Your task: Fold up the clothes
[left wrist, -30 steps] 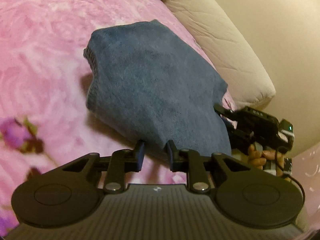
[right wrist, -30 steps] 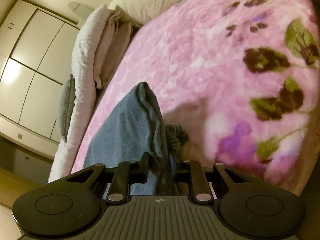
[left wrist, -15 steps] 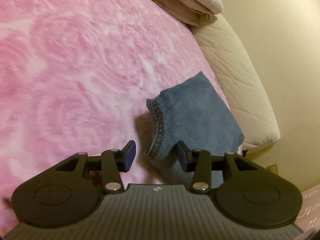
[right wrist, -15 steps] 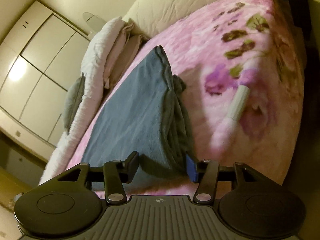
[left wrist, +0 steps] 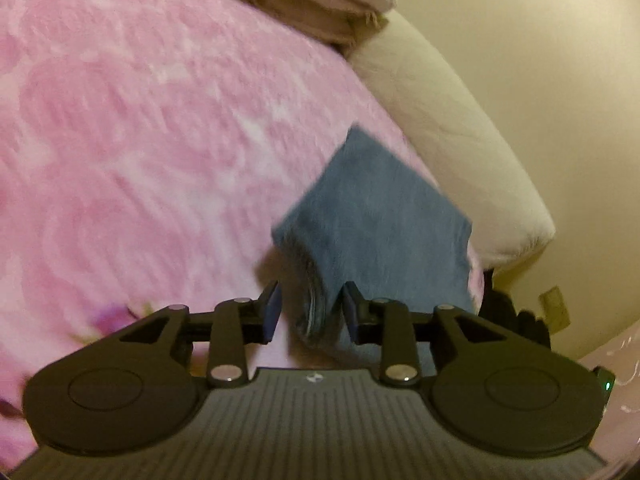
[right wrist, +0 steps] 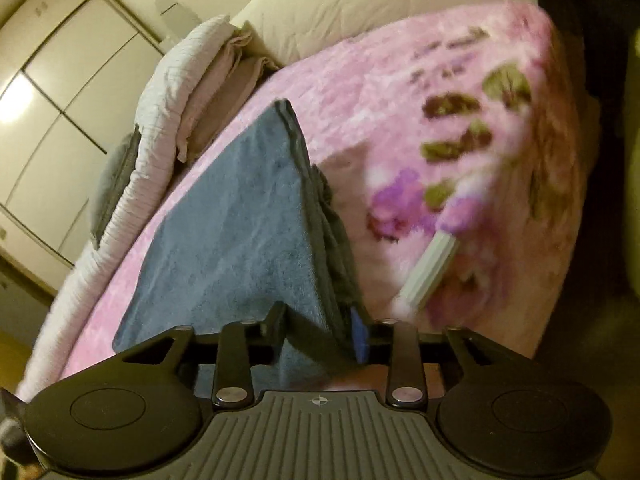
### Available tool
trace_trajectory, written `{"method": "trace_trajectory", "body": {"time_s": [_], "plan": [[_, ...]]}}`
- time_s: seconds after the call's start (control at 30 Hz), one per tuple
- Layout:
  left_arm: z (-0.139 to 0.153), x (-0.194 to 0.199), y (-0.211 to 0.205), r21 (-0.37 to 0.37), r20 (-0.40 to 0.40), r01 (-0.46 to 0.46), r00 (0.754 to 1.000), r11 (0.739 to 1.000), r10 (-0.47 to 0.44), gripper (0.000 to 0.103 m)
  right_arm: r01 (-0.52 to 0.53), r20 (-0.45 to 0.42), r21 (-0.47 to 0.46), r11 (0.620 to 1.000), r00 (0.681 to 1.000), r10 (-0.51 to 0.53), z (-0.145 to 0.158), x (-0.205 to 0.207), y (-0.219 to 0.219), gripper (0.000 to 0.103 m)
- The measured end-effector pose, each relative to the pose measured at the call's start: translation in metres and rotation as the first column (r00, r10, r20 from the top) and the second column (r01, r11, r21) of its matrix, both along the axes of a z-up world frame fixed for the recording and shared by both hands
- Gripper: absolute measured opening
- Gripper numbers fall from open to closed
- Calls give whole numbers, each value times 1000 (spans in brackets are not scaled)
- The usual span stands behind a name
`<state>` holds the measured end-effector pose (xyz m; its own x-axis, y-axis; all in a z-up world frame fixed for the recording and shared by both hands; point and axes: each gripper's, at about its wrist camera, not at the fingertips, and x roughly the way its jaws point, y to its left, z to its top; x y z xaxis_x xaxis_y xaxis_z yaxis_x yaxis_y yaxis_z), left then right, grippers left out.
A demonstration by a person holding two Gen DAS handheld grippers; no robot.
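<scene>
Left wrist view: the blue garment (left wrist: 372,216), carried in the air a second ago, is now laid folded on the pink blanket (left wrist: 140,140) of the bed, and the left tongs (left wrist: 308,312) are released around its stacked edge. Right tongs (right wrist: 320,332) are likewise parted astride the folded corner. One fold is judged complete. Open blanket is offered leftward; the cream headboard (left wrist: 460,140) crowds the far edge.

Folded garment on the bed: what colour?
Dusty blue folded garment, seen best in the right wrist view.
</scene>
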<state>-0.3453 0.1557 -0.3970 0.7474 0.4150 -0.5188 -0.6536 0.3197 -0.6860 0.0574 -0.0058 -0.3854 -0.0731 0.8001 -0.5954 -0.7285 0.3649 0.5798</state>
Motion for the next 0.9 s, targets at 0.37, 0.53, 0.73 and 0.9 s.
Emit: {"method": "trace_trajectory", "body": {"time_s": [0.37, 0.53, 0.73, 0.9], "plan": [[-28, 6, 46, -102, 195, -4, 980, 995, 24, 8, 27, -77, 21, 999, 997, -25, -3, 25, 39, 16], [-38, 13, 53, -16, -20, -12, 1000, 1000, 12, 9, 46, -96, 16, 999, 994, -44, -23, 25, 43, 15], [9, -3, 59, 86, -59, -104, 992, 991, 109, 1, 3, 0, 26, 1000, 1000, -3, 0, 32, 50, 31], [59, 70, 74, 232, -105, 99, 992, 968, -77, 2, -39, 280, 66, 997, 960, 19, 44, 26, 71, 31]]}}
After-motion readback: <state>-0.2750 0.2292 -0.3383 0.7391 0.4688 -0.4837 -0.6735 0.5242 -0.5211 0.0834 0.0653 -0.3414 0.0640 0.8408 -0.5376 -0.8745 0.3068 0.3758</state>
